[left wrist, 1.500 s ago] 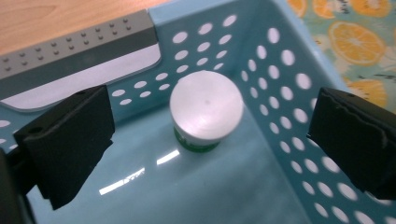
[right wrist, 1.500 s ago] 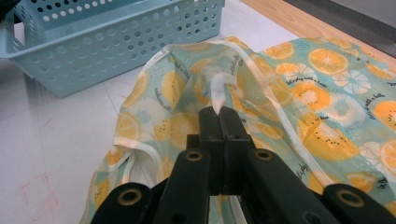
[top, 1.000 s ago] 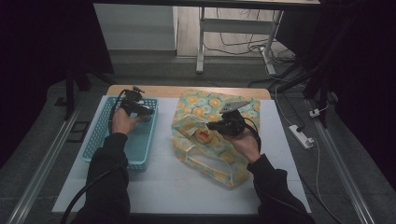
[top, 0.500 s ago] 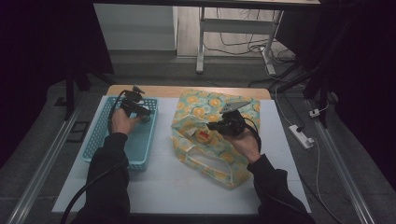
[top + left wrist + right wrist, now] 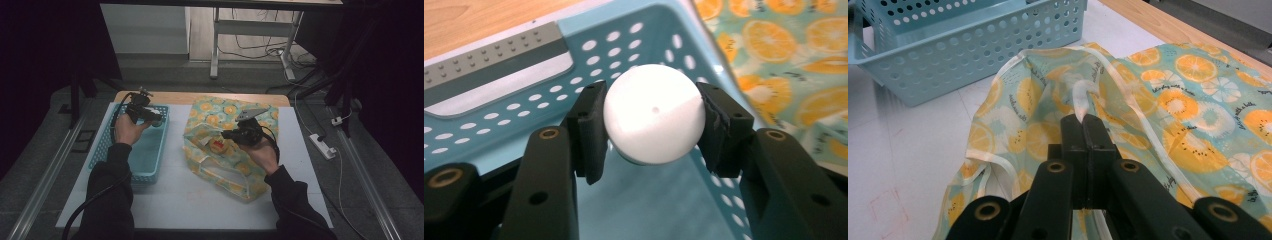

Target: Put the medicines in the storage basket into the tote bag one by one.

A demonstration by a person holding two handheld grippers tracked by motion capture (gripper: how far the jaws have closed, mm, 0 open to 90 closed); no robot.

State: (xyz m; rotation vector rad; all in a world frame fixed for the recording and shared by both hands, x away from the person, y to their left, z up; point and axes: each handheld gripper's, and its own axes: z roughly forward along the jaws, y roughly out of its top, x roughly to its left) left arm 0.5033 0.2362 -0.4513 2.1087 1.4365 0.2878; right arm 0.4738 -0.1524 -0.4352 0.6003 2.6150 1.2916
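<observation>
Almost nothing has changed over the last second: the left gripper (image 5: 152,118) is held over the far end of the pale blue perforated plastic basket (image 5: 106,145) exactly as before, and the right gripper (image 5: 231,134) has stayed on the yellow-and-green orange-print fabric bag (image 5: 220,112) with at most a slight shift. From this it is judged that the work is paused between carrying and releasing: the smooth white ball (image 5: 653,120) has been brought over the basket but not yet let go. The ball is clamped between the two black jaws of the left gripper, above the basket's floor near its far wall, towards the far left corner of the counter (image 5: 175,200). The right gripper is clenched on a pale strap of the bag (image 5: 1081,102), by which the mouth of the bag is held lifted near the middle of the counter. A small red-and-white item (image 5: 218,146) can be made out at the bag's mouth, though what it is cannot be told. Counted: one ball, one basket, one bag, two grippers, and one unidentified item in the bag.
</observation>
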